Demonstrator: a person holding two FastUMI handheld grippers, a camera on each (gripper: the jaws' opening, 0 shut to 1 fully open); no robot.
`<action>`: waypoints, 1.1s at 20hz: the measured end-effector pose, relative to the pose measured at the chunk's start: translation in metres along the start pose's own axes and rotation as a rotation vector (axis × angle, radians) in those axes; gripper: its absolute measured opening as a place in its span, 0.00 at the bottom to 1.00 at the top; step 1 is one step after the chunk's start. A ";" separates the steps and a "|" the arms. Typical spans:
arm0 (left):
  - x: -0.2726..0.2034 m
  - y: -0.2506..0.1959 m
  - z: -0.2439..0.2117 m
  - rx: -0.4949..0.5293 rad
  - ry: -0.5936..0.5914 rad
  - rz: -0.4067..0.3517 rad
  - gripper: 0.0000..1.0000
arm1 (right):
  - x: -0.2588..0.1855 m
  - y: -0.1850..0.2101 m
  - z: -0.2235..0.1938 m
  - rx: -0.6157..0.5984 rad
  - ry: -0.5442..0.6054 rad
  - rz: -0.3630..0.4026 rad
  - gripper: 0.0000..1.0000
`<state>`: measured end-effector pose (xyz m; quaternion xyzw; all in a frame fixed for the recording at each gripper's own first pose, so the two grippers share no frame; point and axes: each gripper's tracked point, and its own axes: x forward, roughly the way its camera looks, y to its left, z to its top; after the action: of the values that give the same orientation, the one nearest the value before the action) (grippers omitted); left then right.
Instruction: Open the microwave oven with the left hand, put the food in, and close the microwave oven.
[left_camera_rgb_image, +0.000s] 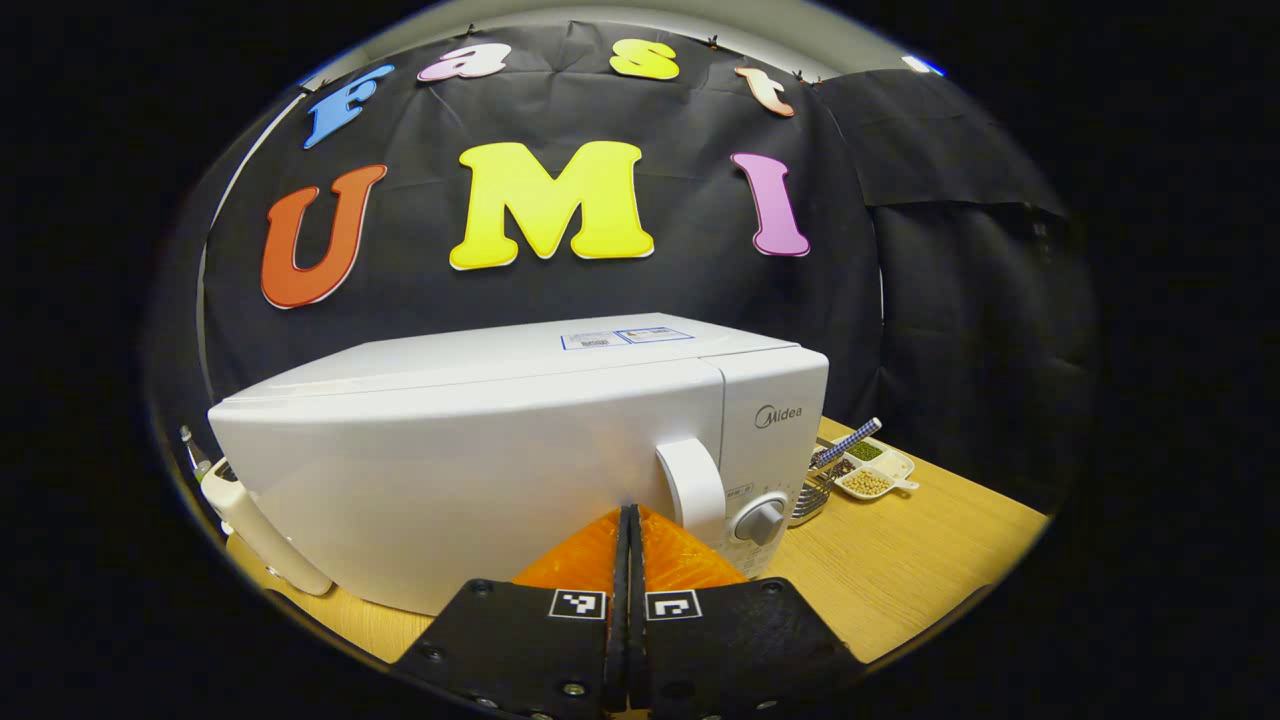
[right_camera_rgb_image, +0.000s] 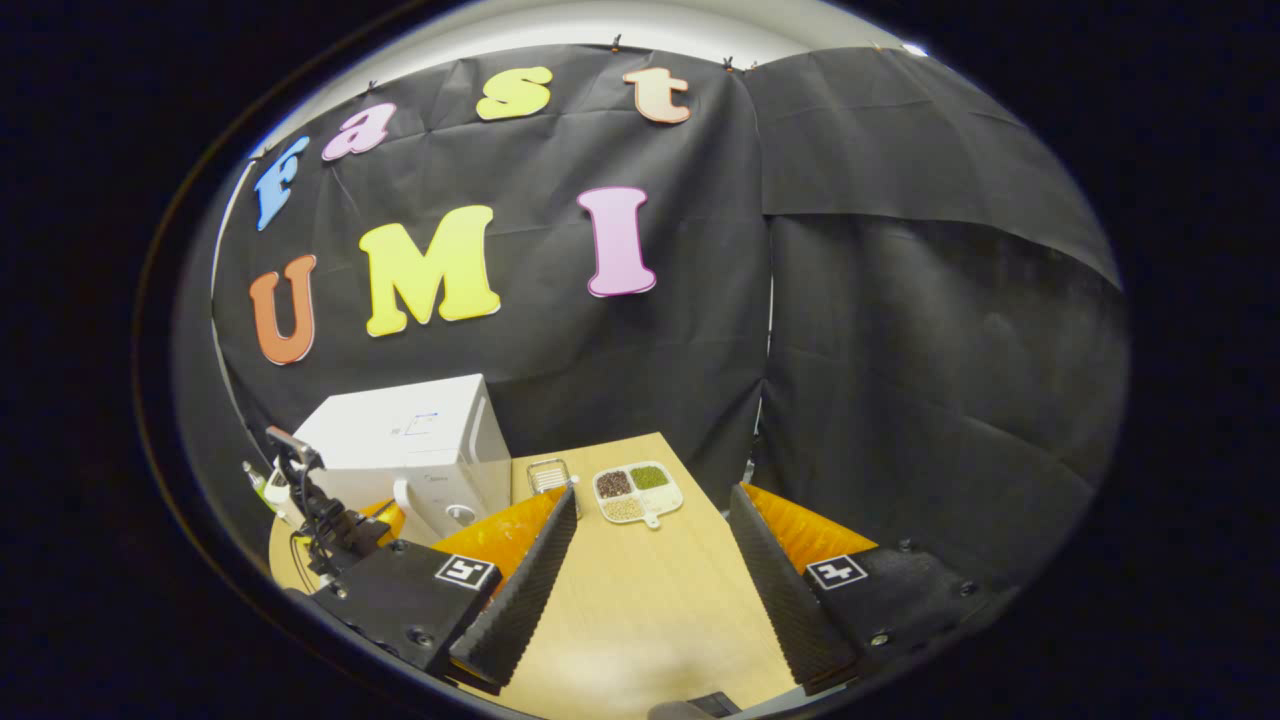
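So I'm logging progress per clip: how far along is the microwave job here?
Nothing looks done: the microwave door is closed. In hand: the left gripper, fingers together and empty, points at the door handle without gripping it. The right gripper is open over the table, away from the food tray. Opening, loading and closing all remain.

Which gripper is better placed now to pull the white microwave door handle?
Left. The left gripper, fingers shut, points just beside the white microwave door handle. The right gripper hangs open over the wooden table, farther off.
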<state>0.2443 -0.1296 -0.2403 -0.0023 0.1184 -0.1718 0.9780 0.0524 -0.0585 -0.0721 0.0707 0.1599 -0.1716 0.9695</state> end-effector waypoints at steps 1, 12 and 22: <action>-0.001 0.001 0.000 -0.013 -0.001 0.004 0.01 | -0.002 0.002 0.001 -0.003 -0.002 0.002 0.98; -0.011 0.006 -0.005 -0.020 0.033 0.026 0.00 | -0.014 -0.003 -0.007 0.012 -0.003 -0.013 0.98; -0.112 0.069 -0.098 -0.019 0.190 0.156 0.96 | -0.032 0.011 -0.032 -0.004 0.014 0.024 0.98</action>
<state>0.1425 -0.0230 -0.3132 0.0139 0.2118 -0.0936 0.9727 0.0188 -0.0317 -0.0904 0.0718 0.1662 -0.1591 0.9705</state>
